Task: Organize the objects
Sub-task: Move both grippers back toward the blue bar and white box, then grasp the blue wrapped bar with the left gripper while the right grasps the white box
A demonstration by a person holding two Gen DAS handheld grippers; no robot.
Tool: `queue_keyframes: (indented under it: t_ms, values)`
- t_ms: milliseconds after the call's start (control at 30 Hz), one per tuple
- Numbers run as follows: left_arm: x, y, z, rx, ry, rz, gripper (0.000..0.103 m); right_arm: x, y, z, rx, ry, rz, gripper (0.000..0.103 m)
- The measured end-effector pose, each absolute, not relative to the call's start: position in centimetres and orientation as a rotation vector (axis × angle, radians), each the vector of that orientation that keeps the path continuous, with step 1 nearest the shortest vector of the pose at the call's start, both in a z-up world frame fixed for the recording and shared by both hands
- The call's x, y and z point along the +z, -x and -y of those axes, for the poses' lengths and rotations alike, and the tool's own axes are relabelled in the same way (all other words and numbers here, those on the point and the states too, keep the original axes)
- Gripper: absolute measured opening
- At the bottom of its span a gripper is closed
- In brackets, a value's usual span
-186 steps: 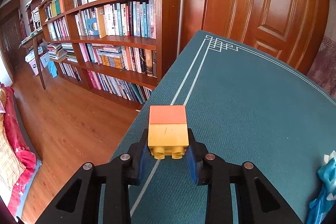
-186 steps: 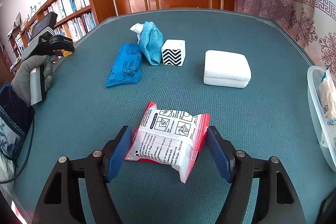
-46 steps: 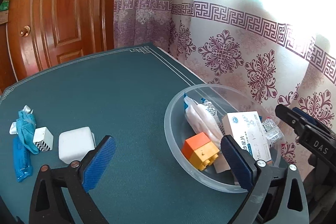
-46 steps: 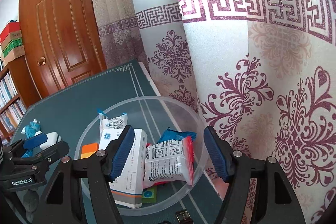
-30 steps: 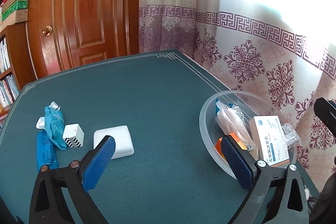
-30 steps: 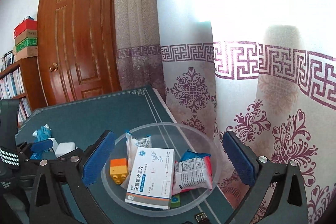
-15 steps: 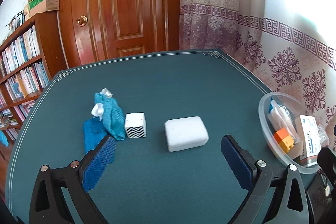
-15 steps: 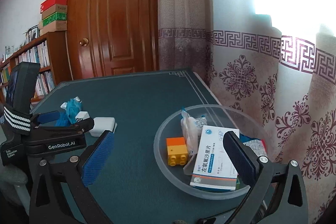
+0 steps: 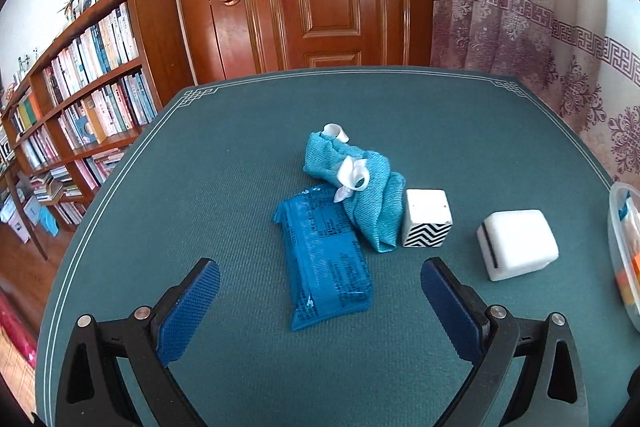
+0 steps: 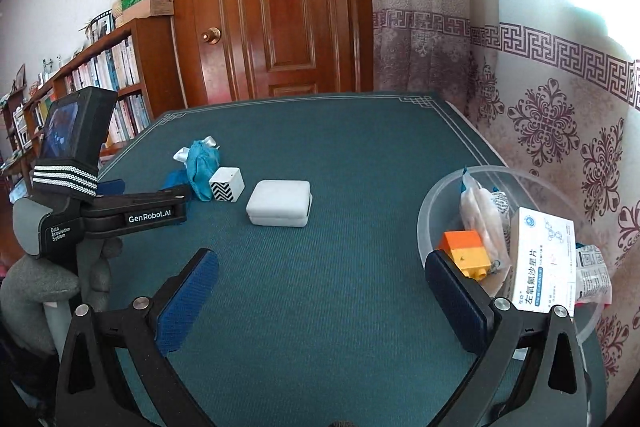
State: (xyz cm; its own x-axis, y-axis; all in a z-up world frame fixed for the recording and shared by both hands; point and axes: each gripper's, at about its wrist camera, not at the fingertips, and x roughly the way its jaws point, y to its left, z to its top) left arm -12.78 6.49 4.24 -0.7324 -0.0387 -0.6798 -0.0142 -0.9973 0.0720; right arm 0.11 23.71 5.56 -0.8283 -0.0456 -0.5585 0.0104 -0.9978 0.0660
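Hovering over blue packet — left gripper, right gripper fingers spread, empty.

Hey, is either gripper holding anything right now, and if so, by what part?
Nothing is held. The left gripper is open above the blue packet, not touching it, and the right gripper is open over bare table.

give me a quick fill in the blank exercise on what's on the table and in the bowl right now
1. The left gripper hangs with its jaws ____ over the blue packet.
2. The zigzag-patterned cube sits between the teal cloth and the ____ box.
3. The orange and yellow block lies inside the clear ____.

Missing words: open; white; bowl
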Motion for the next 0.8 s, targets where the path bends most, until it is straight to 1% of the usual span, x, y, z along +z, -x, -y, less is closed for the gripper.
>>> queue_keyframes:
  t_ms: [267,567,600,667,767,800]
  values:
    - [2.8,14.9,-5.4,-2.859,-1.227,0.093,0.101,4.6,2.1,-23.4,-2.911,-1.014,0.159,0.103]
    - [1.8,16.8,-5.3,-2.871,-1.325,0.055,0.081,3.5,4.3,-22.3,-2.856,-1.069,0.163,0.103]
    - [1.7,16.9,-5.2,-2.876,-1.334,0.047,0.077,3.2,4.5,-22.2,-2.848,-1.081,0.162,0.103]
    - [1.7,16.9,-5.1,-2.892,-1.336,0.033,0.072,2.8,4.9,-21.9,-2.835,-1.101,0.161,0.103]
    - [1.8,16.6,-5.2,-2.919,-1.333,0.030,0.062,2.4,5.3,-21.6,-2.824,-1.122,0.153,0.103]
    - [1.8,16.4,-5.1,-2.929,-1.330,0.025,0.057,2.3,5.4,-21.4,-2.824,-1.124,0.148,0.103]
